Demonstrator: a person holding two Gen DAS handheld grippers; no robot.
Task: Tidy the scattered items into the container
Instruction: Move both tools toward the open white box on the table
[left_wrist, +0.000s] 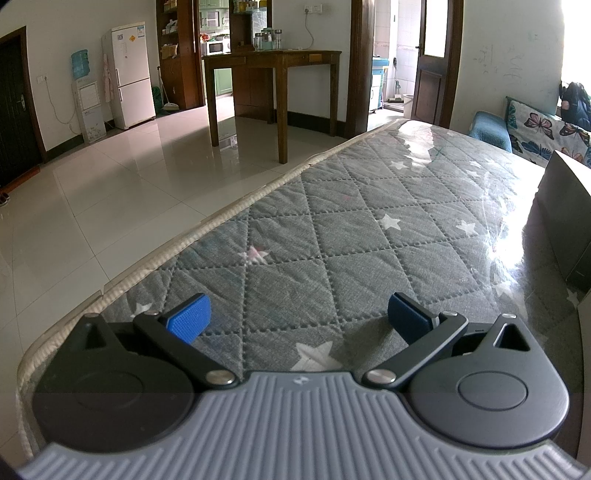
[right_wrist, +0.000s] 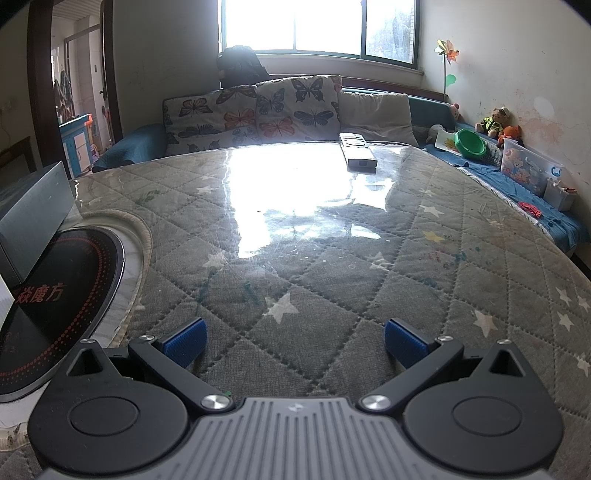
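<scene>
A grey remote control (right_wrist: 357, 151) lies flat at the far edge of the bench (right_wrist: 332, 266), its quilted star-print cover sealed under a glossy clear sheet that throws back strong window glare. Well to the remote's left, a dark grey box (right_wrist: 35, 218) stands at the bench's left side, partly over a round black induction hob (right_wrist: 55, 310) set into the bench top; whether this box is the container cannot be told. The same box (left_wrist: 565, 221) shows at the right edge of the left wrist view.

On the near side of the bench from the remote, the right tool (right_wrist: 293, 341) hovers low over the cover, blue pads spread wide with nothing between them. The left tool (left_wrist: 299, 317) hangs likewise over the bench's left part, pads wide apart and empty, near the piped edge.

Behind the remote, butterfly-print cushions (right_wrist: 258, 110) line a blue sofa beneath a bright window. To the remote's right, a green bowl (right_wrist: 471, 142), soft toys (right_wrist: 496, 122) and a clear plastic tub (right_wrist: 528, 166) rest on the sofa's blue cover. The left wrist view takes in a tiled floor, a wooden side table (left_wrist: 273, 62), a white fridge (left_wrist: 129, 74) and a water dispenser (left_wrist: 86, 107).
</scene>
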